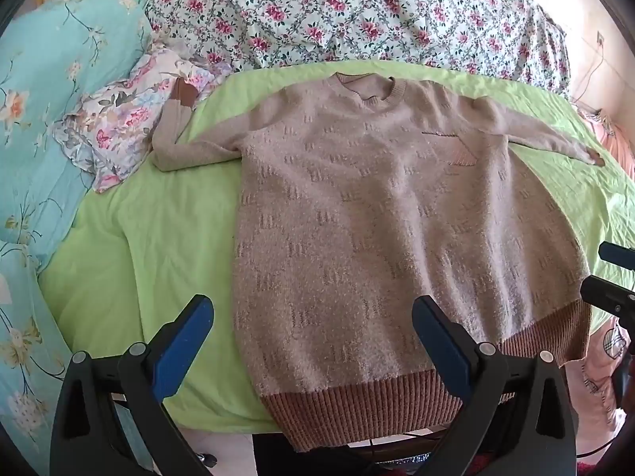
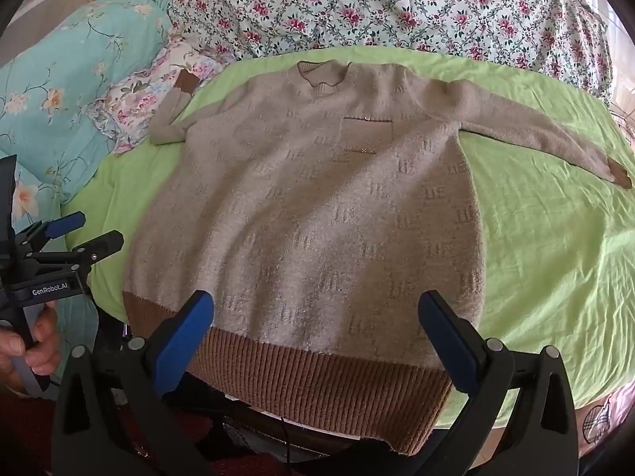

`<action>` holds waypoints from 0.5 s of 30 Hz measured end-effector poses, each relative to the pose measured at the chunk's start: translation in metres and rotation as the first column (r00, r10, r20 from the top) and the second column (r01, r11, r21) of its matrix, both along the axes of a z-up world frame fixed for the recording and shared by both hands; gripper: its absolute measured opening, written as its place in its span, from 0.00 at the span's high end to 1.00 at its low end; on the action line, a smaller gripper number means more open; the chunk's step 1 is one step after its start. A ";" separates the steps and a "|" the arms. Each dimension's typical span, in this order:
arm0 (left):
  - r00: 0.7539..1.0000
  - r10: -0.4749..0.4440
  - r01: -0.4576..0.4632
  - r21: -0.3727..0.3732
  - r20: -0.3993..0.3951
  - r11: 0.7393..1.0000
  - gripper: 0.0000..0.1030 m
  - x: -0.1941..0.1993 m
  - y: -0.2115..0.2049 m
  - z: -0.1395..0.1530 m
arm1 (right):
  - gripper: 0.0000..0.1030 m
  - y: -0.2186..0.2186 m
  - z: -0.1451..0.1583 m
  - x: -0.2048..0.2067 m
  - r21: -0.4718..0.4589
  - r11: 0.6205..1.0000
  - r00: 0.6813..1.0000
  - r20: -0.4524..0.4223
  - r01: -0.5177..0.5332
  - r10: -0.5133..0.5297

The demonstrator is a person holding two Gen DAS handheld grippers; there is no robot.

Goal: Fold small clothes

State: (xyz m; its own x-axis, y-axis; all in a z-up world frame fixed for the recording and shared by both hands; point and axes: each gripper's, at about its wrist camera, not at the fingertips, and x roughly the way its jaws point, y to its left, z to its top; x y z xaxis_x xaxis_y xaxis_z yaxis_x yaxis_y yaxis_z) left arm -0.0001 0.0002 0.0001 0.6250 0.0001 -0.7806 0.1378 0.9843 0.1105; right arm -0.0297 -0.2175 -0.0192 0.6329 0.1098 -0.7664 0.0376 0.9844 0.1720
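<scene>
Left wrist view: sweater [image 1: 389, 206] lay flat and face up on the green sheet [image 1: 131, 238] of the bed, sleeves spread to both sides, brown hem nearest me.
Left tool [image 1: 313, 341]: I saw its blue fingers [image 1: 182, 341] spread wide above the hem's left part, gripping nothing.
Background: floral quilt [image 1: 357, 12] beyond the collar, teal quilt [image 1: 47, 91] at left.
Right wrist view: sweater [image 2: 317, 206] filled the middle, chest pocket [image 2: 367, 135] below the collar.
Right tool [image 2: 317, 341]: wide apart over the hem, empty.
Person: a hand [image 2: 27, 345] gripped the left tool's handle at the left edge.
</scene>
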 end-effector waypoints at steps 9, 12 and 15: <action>1.000 0.001 -0.001 0.000 0.004 1.000 0.02 0.001 -0.003 -0.004 | 0.00 -0.001 -0.001 0.001 0.001 1.000 1.000 -0.004 -0.002 0.002; 1.000 0.002 -0.002 -0.001 0.004 1.000 0.02 0.003 0.001 -0.002 | 0.00 -0.001 -0.001 0.001 0.002 1.000 1.000 -0.003 -0.002 0.002; 1.000 0.004 -0.004 0.005 0.006 1.000 0.02 0.000 -0.001 -0.003 | 0.00 -0.002 -0.002 0.001 0.002 1.000 1.000 -0.004 -0.003 0.003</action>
